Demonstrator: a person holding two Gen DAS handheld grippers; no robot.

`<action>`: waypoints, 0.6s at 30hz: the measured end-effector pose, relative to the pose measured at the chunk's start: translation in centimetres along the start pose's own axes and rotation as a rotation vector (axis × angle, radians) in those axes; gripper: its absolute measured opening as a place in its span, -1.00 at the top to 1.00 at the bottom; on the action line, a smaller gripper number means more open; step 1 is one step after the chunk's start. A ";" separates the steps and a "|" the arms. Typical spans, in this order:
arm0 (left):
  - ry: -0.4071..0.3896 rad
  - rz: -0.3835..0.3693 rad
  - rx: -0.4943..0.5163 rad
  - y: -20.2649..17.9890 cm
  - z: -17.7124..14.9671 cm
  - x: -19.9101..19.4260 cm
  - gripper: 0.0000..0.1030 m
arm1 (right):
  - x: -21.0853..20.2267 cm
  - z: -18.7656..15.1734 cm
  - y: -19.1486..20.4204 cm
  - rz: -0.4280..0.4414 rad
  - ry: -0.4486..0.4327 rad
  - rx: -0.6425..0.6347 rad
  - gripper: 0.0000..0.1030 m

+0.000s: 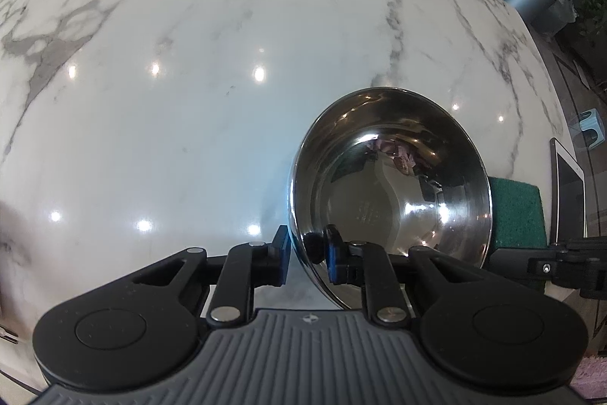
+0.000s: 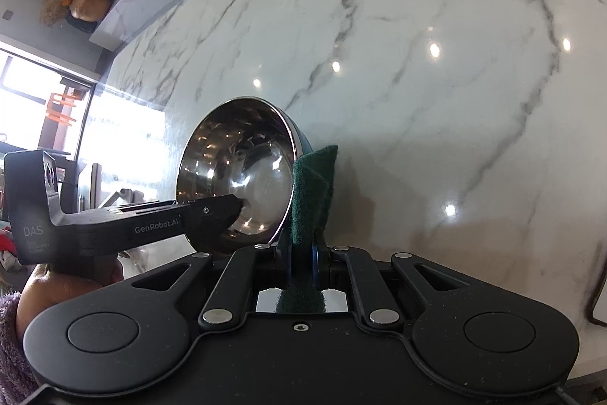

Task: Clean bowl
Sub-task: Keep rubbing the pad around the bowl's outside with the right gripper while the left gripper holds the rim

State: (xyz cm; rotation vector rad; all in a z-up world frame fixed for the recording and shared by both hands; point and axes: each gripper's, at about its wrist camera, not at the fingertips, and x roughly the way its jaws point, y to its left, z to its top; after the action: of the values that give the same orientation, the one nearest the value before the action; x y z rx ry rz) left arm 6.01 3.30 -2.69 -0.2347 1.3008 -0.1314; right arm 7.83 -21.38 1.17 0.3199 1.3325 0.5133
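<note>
Held the steel bowl [image 1: 390, 185] tipped on its edge above the marble counter [image 1: 189, 82], near the right end of the slab, its wall pinched in the left gripper [image 1: 307, 255]: one blue pad outside the rim, the other inside. Kept the green scouring pad [image 2: 313, 192] clamped upright in the right gripper [image 2: 301, 262], jaws closed on its lower part, its free top end just beside the bowl's rim and, by the look of it, on the outer side.

Judged as the approach before scrubbing. Best done by keeping the left pinch firm and low on the wall, since a polished rim slips easily; by swinging the pad over the rim and onto the inner surface; by pressing lightly, because the pad was soft and would fold; by sweeping in arcs away from the inner finger to avoid knocking it.

Left wrist view: showed the bowl's mirrored inside with no obvious dirt, the pad only as a green patch behind the right rim, and a tablet-like device [image 1: 569, 192] at the counter's right edge. Right wrist view: showed the pad's fold and grip, the other tool's body side-on, and the person's hand [image 2: 45, 291] under it.
</note>
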 end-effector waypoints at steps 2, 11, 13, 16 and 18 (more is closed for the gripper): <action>0.000 0.000 -0.001 0.0 -0.1 -0.1 0.67 | -0.1 0.5 0.1 -0.011 -0.015 -0.009 0.84; -0.010 -0.002 -0.031 0.0 -0.5 -0.1 0.67 | -0.5 1.7 0.3 -0.029 -0.044 -0.031 0.84; -0.014 -0.001 -0.040 0.0 -0.6 -0.1 0.67 | -0.4 1.5 0.5 -0.033 -0.039 -0.039 0.84; -0.020 0.005 -0.039 -0.1 -0.7 -0.2 0.67 | -0.3 0.9 0.6 -0.031 -0.026 -0.046 0.84; -0.021 0.007 -0.038 -0.1 -0.6 -0.2 0.67 | -0.2 0.6 0.7 -0.030 -0.019 -0.049 0.84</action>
State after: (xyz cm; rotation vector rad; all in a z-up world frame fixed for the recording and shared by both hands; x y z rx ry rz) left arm 5.35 3.17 -2.65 -0.2631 1.2839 -0.0978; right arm 8.23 -20.91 1.84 0.2628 1.3025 0.5158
